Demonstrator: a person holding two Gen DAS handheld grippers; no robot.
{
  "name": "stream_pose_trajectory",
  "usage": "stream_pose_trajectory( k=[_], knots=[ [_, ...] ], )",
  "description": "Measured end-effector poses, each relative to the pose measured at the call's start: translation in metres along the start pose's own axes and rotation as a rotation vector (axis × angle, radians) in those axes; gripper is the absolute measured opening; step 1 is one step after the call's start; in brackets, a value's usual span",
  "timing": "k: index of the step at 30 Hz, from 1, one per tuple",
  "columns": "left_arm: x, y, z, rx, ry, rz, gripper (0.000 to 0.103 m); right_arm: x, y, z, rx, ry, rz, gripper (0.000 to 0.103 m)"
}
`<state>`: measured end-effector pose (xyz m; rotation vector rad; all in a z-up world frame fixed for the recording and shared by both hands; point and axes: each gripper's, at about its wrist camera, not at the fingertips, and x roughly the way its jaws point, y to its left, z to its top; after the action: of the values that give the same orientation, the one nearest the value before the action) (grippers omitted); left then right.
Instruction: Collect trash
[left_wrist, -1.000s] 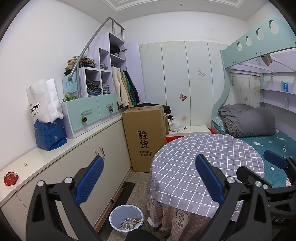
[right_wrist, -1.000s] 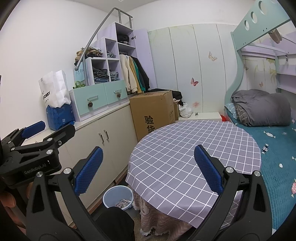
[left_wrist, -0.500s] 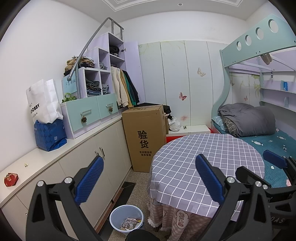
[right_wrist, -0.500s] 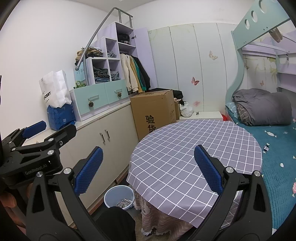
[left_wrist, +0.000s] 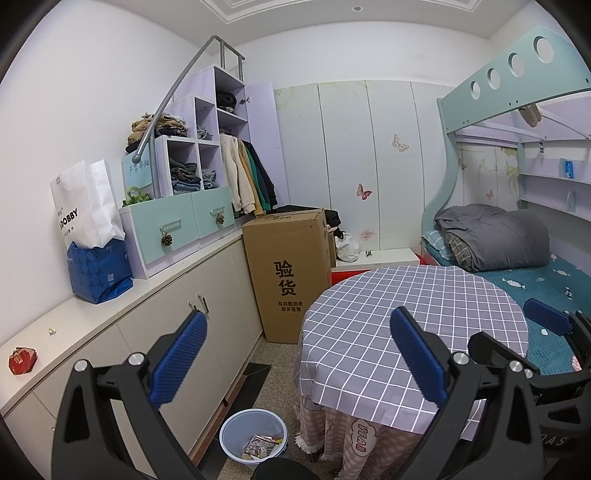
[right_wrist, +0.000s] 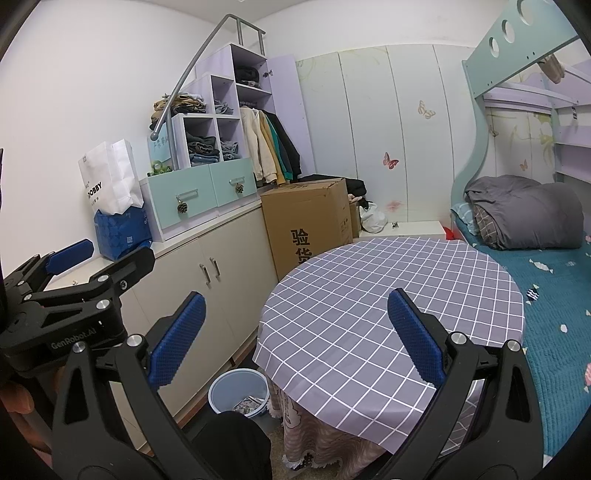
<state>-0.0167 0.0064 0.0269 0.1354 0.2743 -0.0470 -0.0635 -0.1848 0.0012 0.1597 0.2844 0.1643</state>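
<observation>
Both tools held up side by side above the round desk (left_wrist: 406, 314), each with pads spread wide and nothing between them: left tool (left_wrist: 295, 354), right tool (right_wrist: 291, 332). Probably a scanning pose. Trash sits in the light-blue wastebasket (left_wrist: 236, 435) on the floor between desk and cabinet. A red wrapper-like item (left_wrist: 23, 360) lies on the cabinet top (left_wrist: 92, 314), likely the next pickup. Desk cloth looks bare.

round table (left_wrist: 406, 306) under a grey checked cloth, top bare. on the floor (left_wrist: 258, 354) just beside it stands a pale blue bin (left_wrist: 253, 439) with wrappers inside, and a tall cardboard box (left_wrist: 291, 273). cabinet counter (left_wrist: 96, 317) carries 1 small red packet (left_wrist: 23, 360) and a blue bag (left_wrist: 99, 269).
</observation>
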Motion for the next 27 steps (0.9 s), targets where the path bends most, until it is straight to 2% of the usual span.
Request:
stream_pose_trajectory(
  k=[27],
  knots=[
    [0.008,0.013,-0.002,0.011,0.017,-0.007,0.097,0.004,0.002,-0.005,0.006,0.024,0.000,0.097]
  ],
)
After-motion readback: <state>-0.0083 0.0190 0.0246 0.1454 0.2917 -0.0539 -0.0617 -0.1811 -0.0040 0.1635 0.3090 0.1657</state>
